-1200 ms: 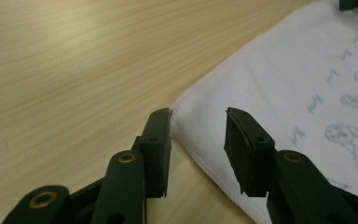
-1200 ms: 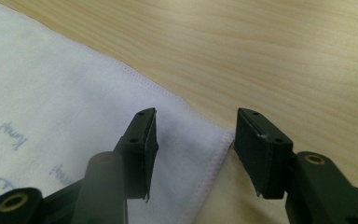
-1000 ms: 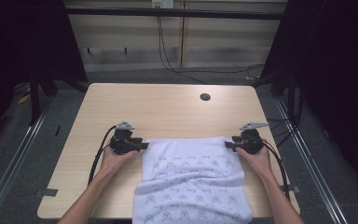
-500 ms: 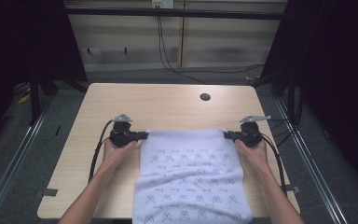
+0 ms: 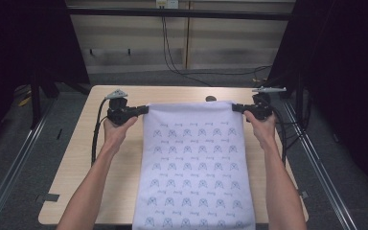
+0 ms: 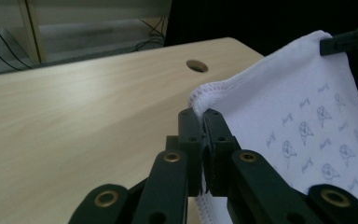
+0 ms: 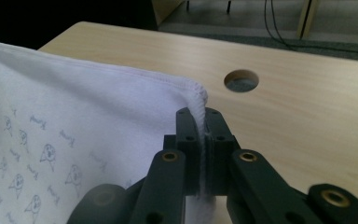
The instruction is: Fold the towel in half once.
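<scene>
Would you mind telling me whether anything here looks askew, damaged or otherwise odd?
Nothing stands out: the white patterned cloth hangs flat and even, pinched at its top corners by the left gripper and right gripper.

**Bright table, black wings, soft edges up close**

Light falls from overhead onto the wooden table (image 5: 124,191), and the white cloth (image 5: 194,163) is the brightest patch in the high view, with no glare. Both sides of that view sink into near-black. The whole frame is a little soft. In the left gripper view the nearest black links blur at the bottom edge, and the table's far end is hazy. The right gripper view looks dim, with smeared lower corners.
</scene>
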Demonstrator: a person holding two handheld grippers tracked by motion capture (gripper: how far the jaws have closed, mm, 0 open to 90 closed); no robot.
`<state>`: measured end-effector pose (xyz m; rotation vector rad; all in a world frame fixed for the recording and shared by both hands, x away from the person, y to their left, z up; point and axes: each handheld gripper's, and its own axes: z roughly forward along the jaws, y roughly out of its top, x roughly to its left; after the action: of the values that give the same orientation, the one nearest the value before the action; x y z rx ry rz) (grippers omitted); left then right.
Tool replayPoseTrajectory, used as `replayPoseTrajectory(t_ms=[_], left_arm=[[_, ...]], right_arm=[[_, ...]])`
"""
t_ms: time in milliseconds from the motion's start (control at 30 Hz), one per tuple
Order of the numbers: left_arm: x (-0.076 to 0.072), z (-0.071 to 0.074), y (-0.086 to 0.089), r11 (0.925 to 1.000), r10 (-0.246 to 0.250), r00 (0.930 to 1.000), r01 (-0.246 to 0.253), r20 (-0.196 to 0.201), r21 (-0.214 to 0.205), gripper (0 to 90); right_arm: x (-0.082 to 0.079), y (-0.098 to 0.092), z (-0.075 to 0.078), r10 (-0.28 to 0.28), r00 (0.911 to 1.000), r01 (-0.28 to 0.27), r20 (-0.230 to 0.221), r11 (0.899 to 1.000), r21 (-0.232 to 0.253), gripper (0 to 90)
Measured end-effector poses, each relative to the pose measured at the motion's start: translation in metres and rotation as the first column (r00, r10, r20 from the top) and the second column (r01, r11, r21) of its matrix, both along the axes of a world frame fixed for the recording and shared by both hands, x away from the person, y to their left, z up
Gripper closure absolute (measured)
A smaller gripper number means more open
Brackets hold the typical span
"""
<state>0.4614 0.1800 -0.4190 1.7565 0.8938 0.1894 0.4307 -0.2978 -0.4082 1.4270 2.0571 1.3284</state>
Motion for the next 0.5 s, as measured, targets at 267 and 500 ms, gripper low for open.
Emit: replayPoseTrajectory(t_ms=[267, 500], left_arm=[[0.001, 0.04, 0.0, 0.9999, -0.008, 0.9973, 0.009, 0.073, -0.007, 87.8], [-0.02, 0.077, 0.009, 0.9988, -0.046, 0.9901, 0.048, 0.132, -0.008, 87.8]], right_arm=[[0.008, -0.001, 0.04, 0.018, 0.9973, -0.019, 0.072, 1.0, 0.012, 86.5], [-0.006, 0.006, 0.078, 0.071, 0.9855, -0.078, 0.154, 0.996, 0.04, 86.7]])
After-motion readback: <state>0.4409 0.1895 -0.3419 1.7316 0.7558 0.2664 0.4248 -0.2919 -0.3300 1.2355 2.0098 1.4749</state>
